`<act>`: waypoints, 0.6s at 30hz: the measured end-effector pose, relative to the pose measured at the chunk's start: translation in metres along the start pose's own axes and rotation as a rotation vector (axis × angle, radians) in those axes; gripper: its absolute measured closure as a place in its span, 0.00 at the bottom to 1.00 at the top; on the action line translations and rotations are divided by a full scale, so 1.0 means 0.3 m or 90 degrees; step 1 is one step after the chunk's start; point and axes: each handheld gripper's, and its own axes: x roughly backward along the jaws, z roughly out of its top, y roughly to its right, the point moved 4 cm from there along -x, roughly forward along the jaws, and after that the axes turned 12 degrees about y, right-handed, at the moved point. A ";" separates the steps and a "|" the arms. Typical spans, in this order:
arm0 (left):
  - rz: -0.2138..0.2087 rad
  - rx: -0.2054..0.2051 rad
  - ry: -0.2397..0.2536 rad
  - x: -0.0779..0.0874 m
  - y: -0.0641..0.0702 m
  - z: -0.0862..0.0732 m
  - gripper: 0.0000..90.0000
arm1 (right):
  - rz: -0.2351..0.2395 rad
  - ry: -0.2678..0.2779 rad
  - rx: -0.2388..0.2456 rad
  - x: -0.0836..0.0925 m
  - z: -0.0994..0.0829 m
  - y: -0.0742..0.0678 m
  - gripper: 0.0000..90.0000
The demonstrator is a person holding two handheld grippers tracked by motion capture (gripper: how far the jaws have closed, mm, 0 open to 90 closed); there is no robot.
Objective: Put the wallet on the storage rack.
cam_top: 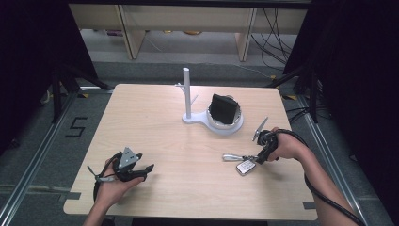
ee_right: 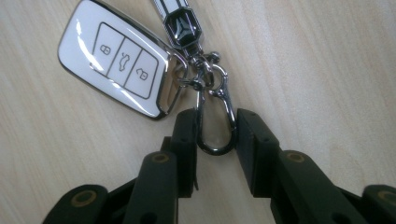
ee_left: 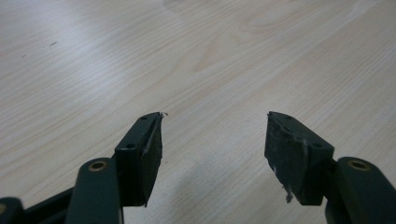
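Light wood-grain table (cam_top: 155, 117), on grey floor (cam_top: 42, 141). White post stand (cam_top: 187, 94) with short side pegs upright at table's far middle; its base widens rightward into a round dish (cam_top: 235, 126) holding a black object (cam_top: 223, 109), tilted. Black "5" mark (cam_top: 76, 127) on floor at left. Cables (cam_top: 273, 33) trail far right

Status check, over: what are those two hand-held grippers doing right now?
Left hand-held gripper open over bare table. Right hand-held gripper closed on key fob's metal clasp. Nothing in the way.
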 end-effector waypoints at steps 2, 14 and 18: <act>-0.003 -0.002 0.000 0.000 0.001 0.001 0.40 | -0.004 -0.007 -0.003 0.000 -0.003 0.002 0.78; -0.005 -0.004 0.005 0.003 -0.003 0.001 0.40 | -0.032 -0.043 0.031 0.005 0.011 -0.011 0.78; -0.006 -0.005 0.005 0.000 0.000 0.001 0.40 | -0.049 -0.045 0.051 0.014 0.015 -0.017 0.78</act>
